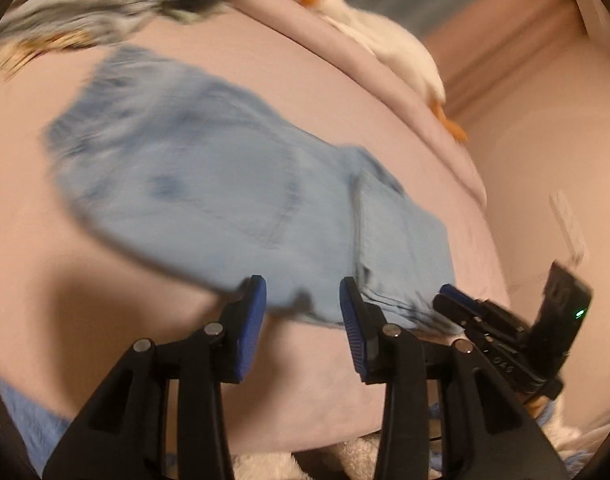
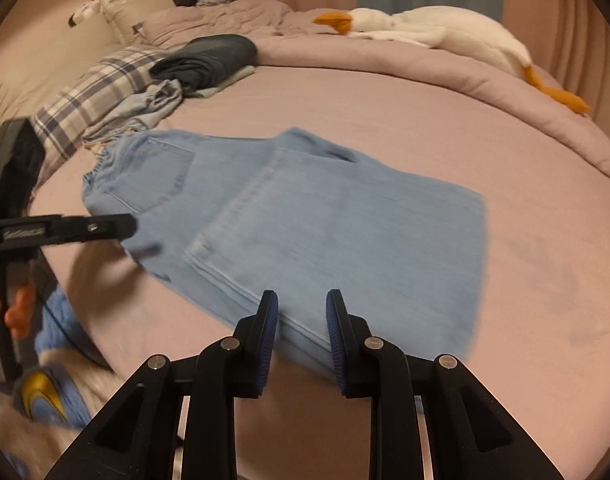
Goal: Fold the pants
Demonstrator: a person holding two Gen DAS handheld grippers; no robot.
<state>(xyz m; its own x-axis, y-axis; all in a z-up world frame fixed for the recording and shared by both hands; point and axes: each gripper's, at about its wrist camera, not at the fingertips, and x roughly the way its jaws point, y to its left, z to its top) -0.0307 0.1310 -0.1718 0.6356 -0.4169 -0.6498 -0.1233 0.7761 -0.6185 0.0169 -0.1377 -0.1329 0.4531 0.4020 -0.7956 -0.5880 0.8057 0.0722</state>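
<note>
Pink bedsheet (image 2: 385, 112) carries the folded light-blue pants (image 2: 325, 216) mid-frame, lying flat, fold apparently done. Left gripper (image 1: 303, 312) at lower centre has jaws parted, nothing between; right gripper (image 2: 301, 328) lower centre stands narrow-gapped over the hem, empty, likely letting go.

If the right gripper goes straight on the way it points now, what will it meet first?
Most likely the jeans: their near folded edge lies just ahead of the right gripper, between its open jaws. Depth is unclear, so it may touch the bed at that same edge.
</note>
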